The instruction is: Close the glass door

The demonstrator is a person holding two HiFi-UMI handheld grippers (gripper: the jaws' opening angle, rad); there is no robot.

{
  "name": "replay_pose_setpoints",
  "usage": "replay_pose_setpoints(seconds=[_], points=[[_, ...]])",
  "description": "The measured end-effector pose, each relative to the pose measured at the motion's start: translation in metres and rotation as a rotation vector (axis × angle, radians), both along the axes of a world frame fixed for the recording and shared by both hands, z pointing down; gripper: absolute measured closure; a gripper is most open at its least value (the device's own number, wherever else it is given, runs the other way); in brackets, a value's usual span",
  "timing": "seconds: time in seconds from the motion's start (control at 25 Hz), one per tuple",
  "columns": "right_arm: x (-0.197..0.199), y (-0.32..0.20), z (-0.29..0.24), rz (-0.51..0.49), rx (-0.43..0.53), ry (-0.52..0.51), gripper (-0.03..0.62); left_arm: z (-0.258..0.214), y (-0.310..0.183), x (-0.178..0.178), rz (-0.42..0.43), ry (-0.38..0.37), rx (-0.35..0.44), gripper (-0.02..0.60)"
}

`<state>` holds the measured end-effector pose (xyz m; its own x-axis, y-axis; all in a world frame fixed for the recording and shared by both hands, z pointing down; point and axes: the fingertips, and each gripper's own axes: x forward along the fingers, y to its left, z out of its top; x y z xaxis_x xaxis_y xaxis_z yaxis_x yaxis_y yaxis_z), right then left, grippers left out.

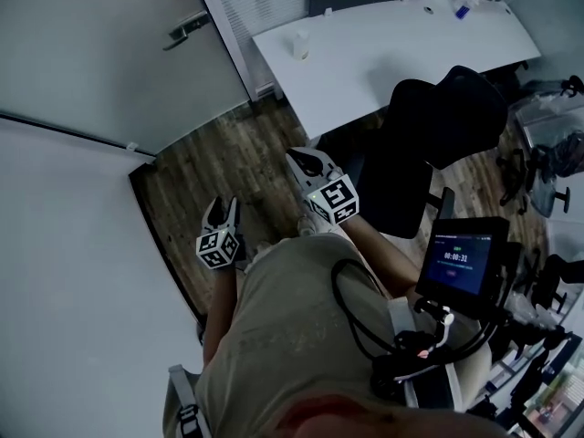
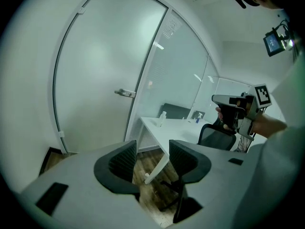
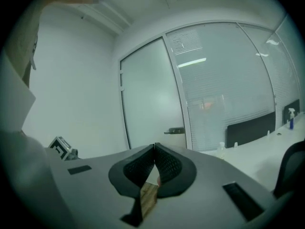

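The frosted glass door (image 1: 100,44) fills the upper left of the head view, with its metal lever handle (image 1: 187,27) near the right edge. In the left gripper view the door (image 2: 100,75) sits inside its white frame with the handle (image 2: 125,93) at mid height, well ahead of the jaws. My left gripper (image 1: 222,210) is held low over the wood floor and is open (image 2: 152,149), with nothing between its fingers. My right gripper (image 1: 306,160) is a little further forward and shut (image 3: 155,149), empty, pointing towards the door (image 3: 150,104) and its handle (image 3: 175,130). Neither gripper touches the door.
A white desk (image 1: 383,53) stands to the right of the door, with a small bottle (image 1: 301,46) and a spray bottle (image 1: 464,7) on it. A black office chair (image 1: 438,126) is close on my right. A small screen (image 1: 461,261) hangs at my waist. White wall (image 1: 64,272) runs along my left.
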<state>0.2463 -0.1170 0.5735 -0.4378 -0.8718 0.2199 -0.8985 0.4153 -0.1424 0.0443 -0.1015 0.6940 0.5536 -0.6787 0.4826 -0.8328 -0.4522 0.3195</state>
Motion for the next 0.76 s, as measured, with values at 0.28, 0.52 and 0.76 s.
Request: replay_pose_setpoints(seconds=[0.28, 0.52, 0.76], points=[[0.003, 0.002, -0.011, 0.027, 0.052, -0.008, 0.58, -0.001, -0.005, -0.005, 0.045, -0.038, 0.011, 0.354], [0.026, 0.011, 0.002, 0.089, 0.014, 0.012, 0.58, 0.0, -0.002, 0.009, 0.095, -0.057, 0.02, 0.354], [0.053, 0.018, 0.0, 0.106, 0.016, 0.009, 0.58, -0.001, -0.006, 0.038, 0.13, -0.064, 0.025, 0.354]])
